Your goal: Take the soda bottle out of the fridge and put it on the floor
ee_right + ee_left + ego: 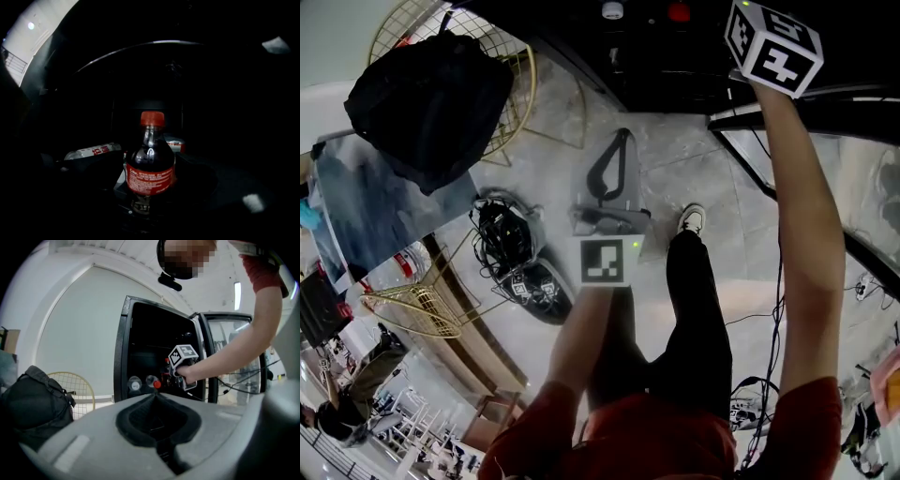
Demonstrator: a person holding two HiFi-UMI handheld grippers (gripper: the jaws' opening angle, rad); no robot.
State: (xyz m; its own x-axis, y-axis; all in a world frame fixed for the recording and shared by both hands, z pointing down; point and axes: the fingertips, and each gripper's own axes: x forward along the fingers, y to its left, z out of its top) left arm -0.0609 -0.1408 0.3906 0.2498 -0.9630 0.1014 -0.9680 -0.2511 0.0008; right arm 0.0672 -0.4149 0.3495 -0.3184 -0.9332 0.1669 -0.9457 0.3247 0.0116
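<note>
The soda bottle (149,169), dark cola with a red cap and red label, stands upright on a shelf inside the dark fridge (150,352). My right gripper (149,185) is reached into the fridge with the bottle between its dim, wide-apart jaws, which do not press on it. In the head view only its marker cube (773,44) shows at the fridge mouth; the left gripper view shows my right gripper (180,377) and hand in the doorway. My left gripper (622,139) hangs over the floor, shut and empty.
A clear bottle (93,151) lies on its side left of the soda. More bottle caps (145,383) show low in the fridge. The glass door (229,357) stands open at right. A black backpack (431,103) on a gold wire chair, black gear (502,234) and cables sit on the floor.
</note>
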